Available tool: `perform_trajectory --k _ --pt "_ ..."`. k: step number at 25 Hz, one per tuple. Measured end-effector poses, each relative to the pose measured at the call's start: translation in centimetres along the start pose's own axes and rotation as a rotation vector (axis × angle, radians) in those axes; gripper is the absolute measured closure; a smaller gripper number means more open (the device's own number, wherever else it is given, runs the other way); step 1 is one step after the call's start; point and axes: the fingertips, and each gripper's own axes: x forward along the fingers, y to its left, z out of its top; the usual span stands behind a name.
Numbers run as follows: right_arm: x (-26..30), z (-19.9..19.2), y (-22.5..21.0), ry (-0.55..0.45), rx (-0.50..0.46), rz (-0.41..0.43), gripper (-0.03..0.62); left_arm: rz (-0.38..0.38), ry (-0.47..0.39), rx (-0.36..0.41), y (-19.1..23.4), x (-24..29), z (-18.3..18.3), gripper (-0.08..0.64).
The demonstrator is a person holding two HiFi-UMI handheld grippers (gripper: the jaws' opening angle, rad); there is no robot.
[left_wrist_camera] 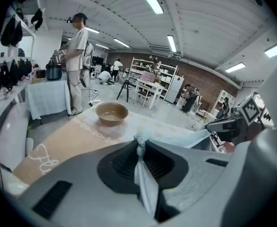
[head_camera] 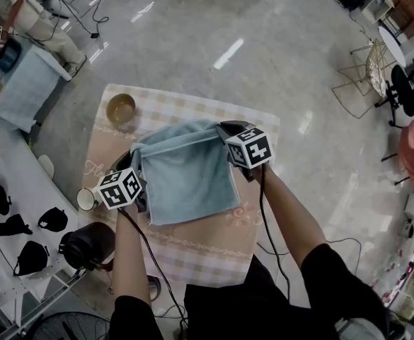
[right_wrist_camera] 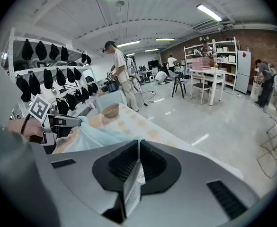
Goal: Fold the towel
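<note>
Now, left claw (left_wrist_camera: 140, 144) is clamped tight on a bunched corner of the pale blue towel (head_camera: 185, 176). Right claw (right_wrist_camera: 138, 143) is pinched shut on the other top corner, with a white care label (right_wrist_camera: 133, 181) caught between its jaws. I see fine print on that label but cannot read it. Towel hangs spread between both claws over the tabletop (head_camera: 192, 257). I cannot tell whether its lower edge touches. White cursive lettering (left_wrist_camera: 41, 159) on the cloth's tan border is unreadable. Brown bowl (head_camera: 120, 108) sits at the far left corner, clear of the towel, and a white cup (head_camera: 85, 199) at the left edge
</note>
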Motion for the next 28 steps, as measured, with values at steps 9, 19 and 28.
perform_trajectory --k 9,19,28 --pt "2.1 0.1 -0.8 0.055 0.129 0.018 0.538 0.058 0.006 -0.023 1.1 1.7 1.1 0.382" --pt "-1.0 -0.5 -0.3 -0.045 0.21 0.06 0.377 -0.02 -0.023 -0.083 0.6 -2.5 -1.0 0.295" --pt "-6.2 -11.6 5.0 0.026 0.055 0.12 0.377 -0.045 0.082 -0.011 -2.4 -9.3 -11.6 0.296"
